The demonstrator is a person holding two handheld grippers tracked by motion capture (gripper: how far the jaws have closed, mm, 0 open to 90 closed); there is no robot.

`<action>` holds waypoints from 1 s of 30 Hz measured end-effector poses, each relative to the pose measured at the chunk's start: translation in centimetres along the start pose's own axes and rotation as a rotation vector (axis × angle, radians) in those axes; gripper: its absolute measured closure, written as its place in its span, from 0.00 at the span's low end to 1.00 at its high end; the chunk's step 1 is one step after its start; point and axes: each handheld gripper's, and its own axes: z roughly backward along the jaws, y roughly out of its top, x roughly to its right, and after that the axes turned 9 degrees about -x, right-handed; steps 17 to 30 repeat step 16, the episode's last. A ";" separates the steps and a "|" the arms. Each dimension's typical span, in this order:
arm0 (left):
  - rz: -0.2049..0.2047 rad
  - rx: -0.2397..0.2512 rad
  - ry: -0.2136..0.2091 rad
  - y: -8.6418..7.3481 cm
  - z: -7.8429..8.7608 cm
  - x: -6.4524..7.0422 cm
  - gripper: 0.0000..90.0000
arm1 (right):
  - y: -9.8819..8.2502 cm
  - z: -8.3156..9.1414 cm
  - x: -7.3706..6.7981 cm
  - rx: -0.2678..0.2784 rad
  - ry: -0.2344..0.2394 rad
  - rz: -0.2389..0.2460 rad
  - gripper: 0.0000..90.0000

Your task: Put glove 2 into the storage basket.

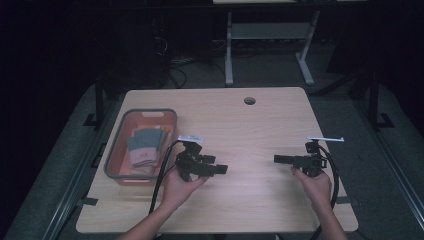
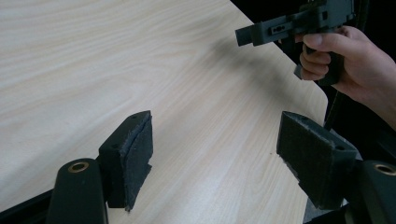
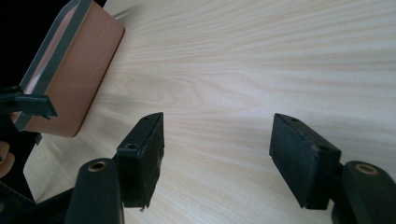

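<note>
Cloths [image 1: 145, 145] sit folded in basket [image 1: 116, 172]; my left gripper [image 1: 221, 169] and right gripper [image 1: 278, 159], both right of basket, jaws wide, empty. I'd swing left back, descend straight.

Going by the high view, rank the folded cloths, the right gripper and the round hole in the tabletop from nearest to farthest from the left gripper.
1. Folded cloths: in the orange basket, just left of the left gripper.
2. Round hole: toward the table's far edge, slightly right; close to the right gripper's distance, so this ranking is tentative.
3. Right gripper: across the bare tabletop, on the right.
</note>
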 end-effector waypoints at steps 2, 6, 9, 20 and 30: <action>0.001 0.002 -0.006 -0.2 -0.3 0.1 0.30 | -0.3 0.1 0.2 -0.002 -0.001 -0.003 0.39; -0.010 0.001 -0.005 -0.6 -0.7 0.4 0.29 | -0.9 0.2 0.5 -0.003 -0.007 -0.007 0.39; -0.016 0.003 -0.013 -1.0 -1.1 0.6 0.29 | -1.4 0.3 0.6 -0.002 -0.007 0.001 0.38; -0.051 -0.004 -0.013 -2.1 -1.5 1.5 0.29 | -3.3 0.7 0.5 0.014 -0.016 0.031 0.37; -0.051 -0.004 -0.013 -2.1 -1.5 1.5 0.29 | -3.3 0.7 0.5 0.014 -0.016 0.031 0.37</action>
